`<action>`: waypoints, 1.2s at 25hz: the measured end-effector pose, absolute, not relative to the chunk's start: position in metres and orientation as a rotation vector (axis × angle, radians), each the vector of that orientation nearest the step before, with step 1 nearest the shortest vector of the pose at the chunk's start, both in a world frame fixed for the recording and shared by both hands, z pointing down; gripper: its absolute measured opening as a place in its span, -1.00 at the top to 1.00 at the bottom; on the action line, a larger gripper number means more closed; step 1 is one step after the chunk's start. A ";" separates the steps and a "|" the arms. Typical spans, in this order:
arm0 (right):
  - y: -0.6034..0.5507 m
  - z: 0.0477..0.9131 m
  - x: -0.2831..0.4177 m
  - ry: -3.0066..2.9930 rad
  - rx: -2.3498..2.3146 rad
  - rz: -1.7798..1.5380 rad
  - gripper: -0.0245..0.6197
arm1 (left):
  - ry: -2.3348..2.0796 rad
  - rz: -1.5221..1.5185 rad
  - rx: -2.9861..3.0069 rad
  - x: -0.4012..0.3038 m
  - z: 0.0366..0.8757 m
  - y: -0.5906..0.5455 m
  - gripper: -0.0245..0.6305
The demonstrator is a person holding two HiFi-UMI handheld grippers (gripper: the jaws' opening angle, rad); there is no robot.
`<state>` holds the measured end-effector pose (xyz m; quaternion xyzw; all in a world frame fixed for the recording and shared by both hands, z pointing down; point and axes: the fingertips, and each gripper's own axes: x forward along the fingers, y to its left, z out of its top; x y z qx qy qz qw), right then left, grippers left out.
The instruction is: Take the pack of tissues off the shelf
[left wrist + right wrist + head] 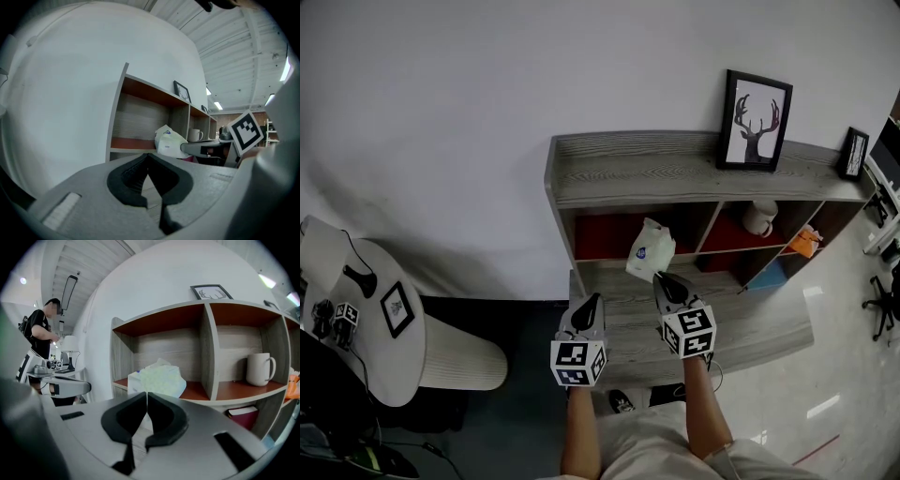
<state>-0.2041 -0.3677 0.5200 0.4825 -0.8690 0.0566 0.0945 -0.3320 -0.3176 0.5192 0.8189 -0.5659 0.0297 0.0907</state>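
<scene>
The pack of tissues point(651, 249), white plastic with a blue mark, hangs in front of the left compartment of the grey wooden shelf point(656, 171), off its red board. My right gripper point(660, 277) is shut on the pack's lower edge. In the right gripper view the pack point(159, 378) rises just beyond the closed jaws point(147, 397). My left gripper point(592, 302) is beside it on the left, over the shelf's lower ledge, shut with nothing in it. The left gripper view shows its jaws point(148, 158) together, and the pack point(168, 139) held by the right gripper's finger point(202, 149).
A framed deer picture point(755, 120) and a small frame point(854, 153) stand on top of the shelf. A white mug point(260, 369) sits in the middle compartment, with a red book point(244, 417) below it. A round white table point(366, 328) is at the left. A person point(40, 341) stands far left.
</scene>
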 end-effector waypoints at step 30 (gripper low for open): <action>-0.311 0.496 -0.174 -2.604 1.343 -0.080 0.87 | -1.822 0.069 2.359 -0.311 0.493 -0.259 0.90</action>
